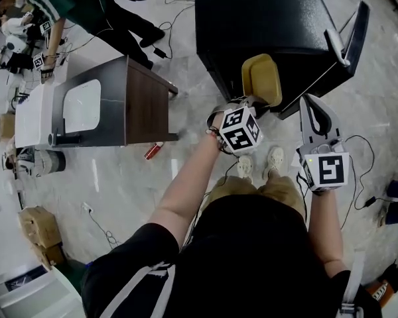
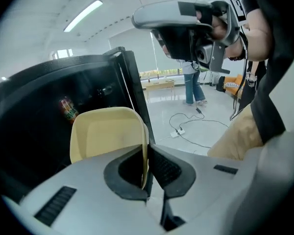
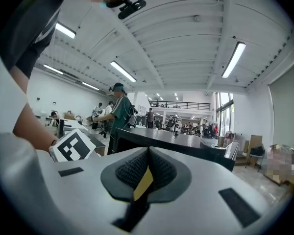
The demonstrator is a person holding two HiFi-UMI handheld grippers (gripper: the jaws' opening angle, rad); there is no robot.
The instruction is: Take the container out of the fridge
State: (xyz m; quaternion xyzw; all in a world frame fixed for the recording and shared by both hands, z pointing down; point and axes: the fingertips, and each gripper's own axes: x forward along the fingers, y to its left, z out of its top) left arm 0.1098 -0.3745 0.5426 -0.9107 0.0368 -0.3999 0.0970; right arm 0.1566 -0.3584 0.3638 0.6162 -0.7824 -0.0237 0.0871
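Person's black shirt (image 1: pixel 252 264) lowest in the head view, left gripper (image 1: pixel 251 103) clamped on the rim of the yellow container (image 1: pixel 261 78), container upright at the open front of the black fridge (image 1: pixel 265 25), right gripper (image 1: pixel 313 105) alongside, jaws pressed together, thin yellow strip in their seam.

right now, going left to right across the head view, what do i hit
brown table -> red item on the floor -> left tongs shut on the yellow container -> right tongs
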